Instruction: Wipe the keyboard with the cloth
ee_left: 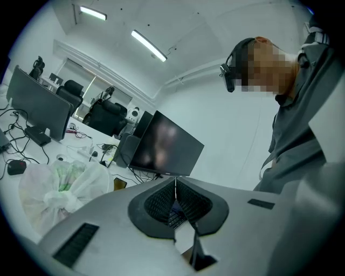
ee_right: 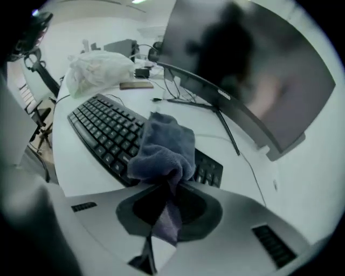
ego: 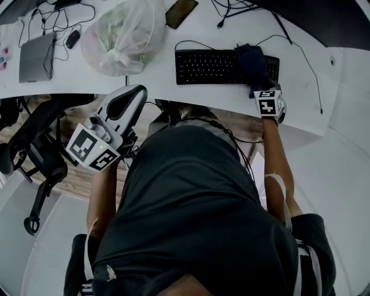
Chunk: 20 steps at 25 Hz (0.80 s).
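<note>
Right gripper (ee_right: 164, 200): clamped on dark blue fluffy cloth (ee_right: 164, 148), draped over black plastic keyboard (ee_right: 105, 129).
Left gripper (ee_left: 175, 197): jaws pressed together, empty.

Head view: my cloth (ego: 252, 62) covers the right-hand keys of the keyboard (ego: 208, 66); the key legends are too small to read. The phone (ego: 181, 13) is cut by the top edge. Right gripper view: the cloth fills the gap between the jaws of my right gripper (ee_right: 166, 197), hiding where they meet.

Bright ceiling strip lighting, fisheye-warped edges
</note>
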### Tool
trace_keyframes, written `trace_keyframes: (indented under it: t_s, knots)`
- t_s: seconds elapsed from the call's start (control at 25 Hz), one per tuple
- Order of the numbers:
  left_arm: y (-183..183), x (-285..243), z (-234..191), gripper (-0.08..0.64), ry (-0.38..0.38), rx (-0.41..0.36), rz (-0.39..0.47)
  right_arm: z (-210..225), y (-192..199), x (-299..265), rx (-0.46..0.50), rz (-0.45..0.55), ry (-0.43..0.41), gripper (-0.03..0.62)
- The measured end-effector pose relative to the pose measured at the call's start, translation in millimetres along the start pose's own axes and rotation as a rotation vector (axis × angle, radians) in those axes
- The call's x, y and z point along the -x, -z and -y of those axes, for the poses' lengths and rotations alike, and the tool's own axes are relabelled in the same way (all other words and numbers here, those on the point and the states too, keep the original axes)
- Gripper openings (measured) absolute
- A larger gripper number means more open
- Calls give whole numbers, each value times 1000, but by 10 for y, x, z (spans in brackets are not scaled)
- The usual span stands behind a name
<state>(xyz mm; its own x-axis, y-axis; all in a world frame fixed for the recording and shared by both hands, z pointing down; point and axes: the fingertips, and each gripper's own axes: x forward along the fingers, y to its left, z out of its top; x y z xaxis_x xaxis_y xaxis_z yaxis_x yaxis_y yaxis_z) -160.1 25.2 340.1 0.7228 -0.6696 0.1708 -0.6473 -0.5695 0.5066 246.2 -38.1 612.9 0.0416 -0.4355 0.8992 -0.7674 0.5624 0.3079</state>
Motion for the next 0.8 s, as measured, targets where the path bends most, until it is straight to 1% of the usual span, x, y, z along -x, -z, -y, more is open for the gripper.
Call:
trace_keyframes:
  t_s: [0.04, 0.08, 0.12, 0.2, 0.24, 0.28, 0.32, 0.36, 0.4, 0.44, 0.52, 0.6, 0.68, 0.72, 0.76, 0.8]
  knots:
    - [5, -40, 24, 6, 3, -1, -4, -96, -176, 7, 56, 36, -6, 46]
    - [10, -81, 53, 6, 5, -3, -9, -310, -380, -9, 134, 82, -35, 46]
    - [12, -122, 87, 6, 9, -5, -14, -616, -594, -36, 226, 133, -80, 46]
    - [-1, -204, 156, 6, 16, -16, -23, -1328, -1023, -10, 391, 221, -205, 46]
    - [-14, -245, 184, 6, 18, -24, -25, -1618, -1180, 27, 435, 239, -271, 46]
    - [-31, -278, 204, 6, 19, -31, -25, -1797, -1271, 50, 441, 241, -327, 46]
    - [-52, -295, 213, 6, 15, -38, -22, -1856, -1296, 47, 414, 238, -365, 46]
    - [-77, -290, 207, 6, 6, -43, -17, -1808, -1266, 27, 366, 237, -385, 46]
    - [-100, -268, 187, 6, -7, -46, -9, -1676, -1187, 1, 315, 232, -387, 46]
    - [-116, -240, 154, 6, -23, -46, -2, -1472, -1059, -29, 275, 220, -370, 46]
    - [-124, -191, 74, 6, -55, -41, 11, -915, -701, -92, 213, 170, -293, 46]
    - [-107, -168, 24, 6, -77, -31, 21, -339, -342, -119, 162, 90, -188, 46]
    - [-81, -178, 23, 6, -84, -26, 26, 33, -166, -104, 150, 23, -95, 46]
    - [-67, -197, 35, 6, -82, -24, 25, 78, -204, -82, 157, 25, -71, 46]
    - [-53, -224, 52, 6, -78, -24, 23, 11, -320, -63, 179, 52, -68, 46]
    - [-42, -256, 75, 6, -71, -24, 19, -165, -485, -59, 216, 93, -85, 46]
